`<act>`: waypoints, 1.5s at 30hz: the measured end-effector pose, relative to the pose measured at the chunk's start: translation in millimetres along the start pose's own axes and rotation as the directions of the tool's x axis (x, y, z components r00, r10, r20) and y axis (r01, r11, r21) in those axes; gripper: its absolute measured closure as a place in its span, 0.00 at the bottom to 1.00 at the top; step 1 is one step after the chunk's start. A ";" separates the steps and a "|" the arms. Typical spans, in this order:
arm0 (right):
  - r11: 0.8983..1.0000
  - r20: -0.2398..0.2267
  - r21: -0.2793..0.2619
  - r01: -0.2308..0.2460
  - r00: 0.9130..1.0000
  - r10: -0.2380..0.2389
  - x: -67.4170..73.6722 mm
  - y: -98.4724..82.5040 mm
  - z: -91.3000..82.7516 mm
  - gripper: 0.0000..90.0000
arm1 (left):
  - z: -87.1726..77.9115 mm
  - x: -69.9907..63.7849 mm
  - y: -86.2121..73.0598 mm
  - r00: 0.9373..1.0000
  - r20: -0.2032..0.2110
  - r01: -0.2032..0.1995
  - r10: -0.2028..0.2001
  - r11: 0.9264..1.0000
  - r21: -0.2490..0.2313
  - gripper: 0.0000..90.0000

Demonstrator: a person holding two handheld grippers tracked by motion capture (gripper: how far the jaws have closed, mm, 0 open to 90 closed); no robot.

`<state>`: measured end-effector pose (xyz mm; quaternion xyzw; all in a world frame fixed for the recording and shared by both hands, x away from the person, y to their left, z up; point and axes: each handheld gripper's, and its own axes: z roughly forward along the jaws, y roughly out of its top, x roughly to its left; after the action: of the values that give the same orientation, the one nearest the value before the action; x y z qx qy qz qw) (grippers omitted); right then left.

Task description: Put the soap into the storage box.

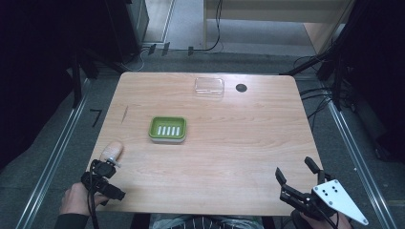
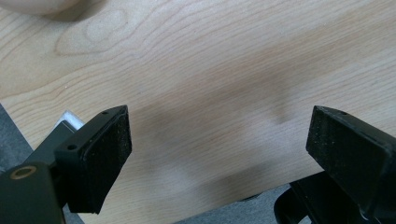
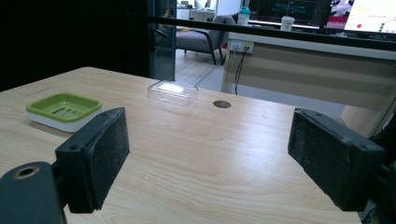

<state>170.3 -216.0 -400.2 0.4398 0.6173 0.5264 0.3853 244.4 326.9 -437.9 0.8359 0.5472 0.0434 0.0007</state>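
A pale pinkish oval bar [image 1: 113, 151] lies near the table's left edge; its rim shows at the top left of the left gripper view [image 2: 37, 4]. Just in front of it, my left gripper [image 1: 106, 167] is held by a hand at the table's front left corner. Its jaws stand open over bare wood [image 2: 217, 149], with nothing between them. A green soap dish [image 1: 167, 129] with a slotted insert sits left of the table's middle, also seen in the right gripper view [image 3: 63, 109]. My right gripper [image 1: 295, 171] is open and empty at the front right corner [image 3: 208, 158].
A clear plastic box [image 1: 209, 87] [image 3: 173, 92] stands near the far edge, with a round black cable hole [image 1: 241, 88] [image 3: 222, 103] beside it. The wooden table [image 1: 229, 157] has dark floor, rails and cables around it. A desk and a chair stand beyond.
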 end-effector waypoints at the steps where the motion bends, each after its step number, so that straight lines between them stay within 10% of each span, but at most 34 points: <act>1: 1.000 -0.001 -0.001 0.000 1.000 0.000 -0.1 -0.1 0.1 0.15 | -0.1 -0.1 0.4 1.000 0.003 -0.001 0.001 1.000 -0.006 0.08; 45: 1.000 -0.029 -0.001 0.007 1.000 -0.007 2.5 1.4 8.4 0.15 | -10.0 36.2 23.8 0.999 0.023 0.029 -0.026 0.994 -0.110 0.00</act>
<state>177.6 -210.9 -400.0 0.4297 0.6243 0.5314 0.3783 279.8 350.0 -424.2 0.8274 0.5554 0.0644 0.0532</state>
